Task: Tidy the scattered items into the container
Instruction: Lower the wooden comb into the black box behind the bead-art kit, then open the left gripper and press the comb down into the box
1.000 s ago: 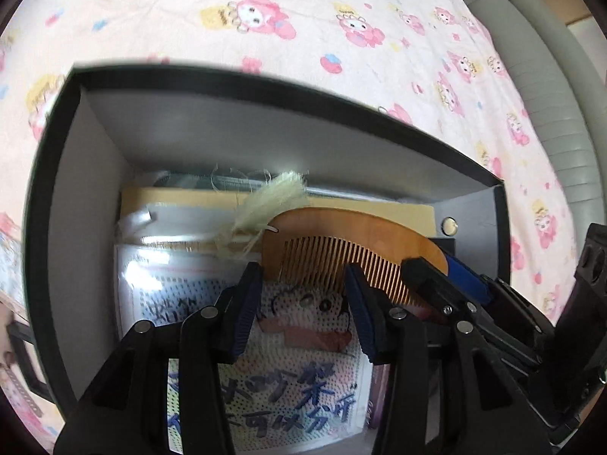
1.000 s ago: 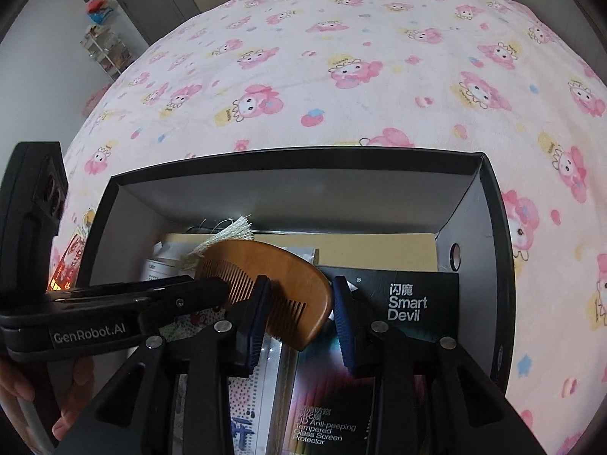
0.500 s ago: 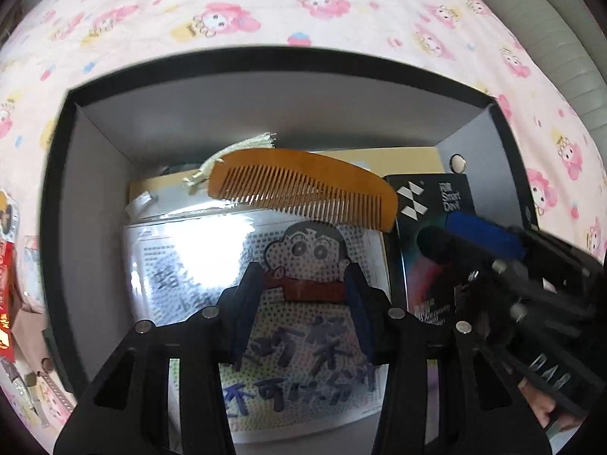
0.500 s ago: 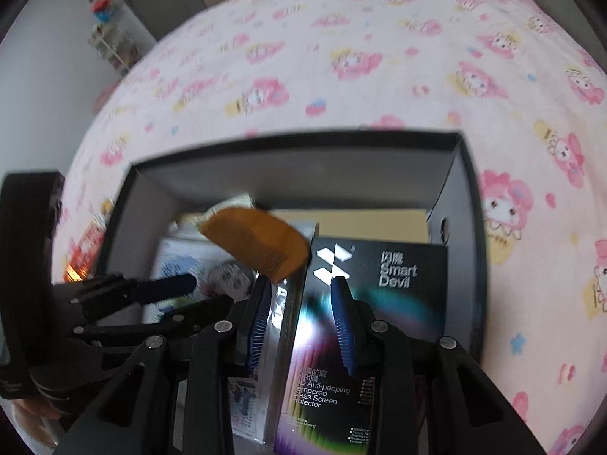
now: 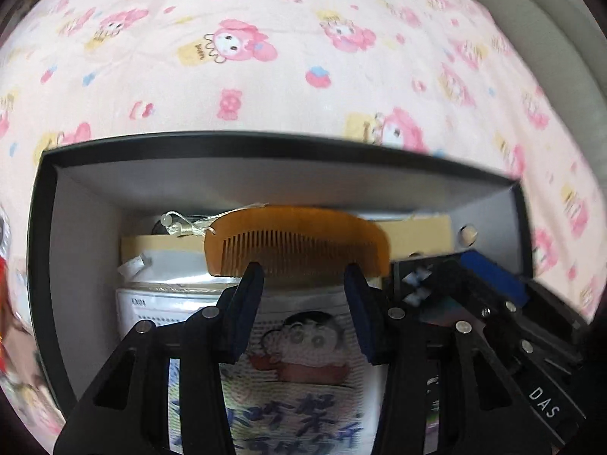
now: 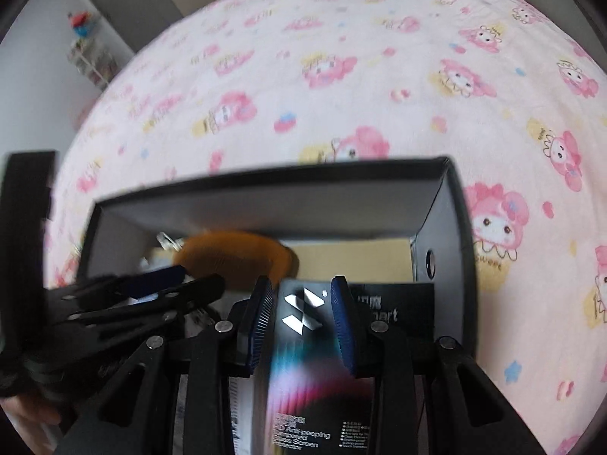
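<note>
Left claw (image 5: 303, 295) and right claw (image 6: 301, 305) hang open, empty, over box (image 5: 265, 174) holding comb (image 5: 296, 239).

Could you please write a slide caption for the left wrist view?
Wooden comb rests atop packets inside the black box on a pink cartoon blanket.

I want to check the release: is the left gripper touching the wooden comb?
Cannot tell. In the left wrist view the left gripper overlaps the wooden comb; no gap or contact shows.
</note>
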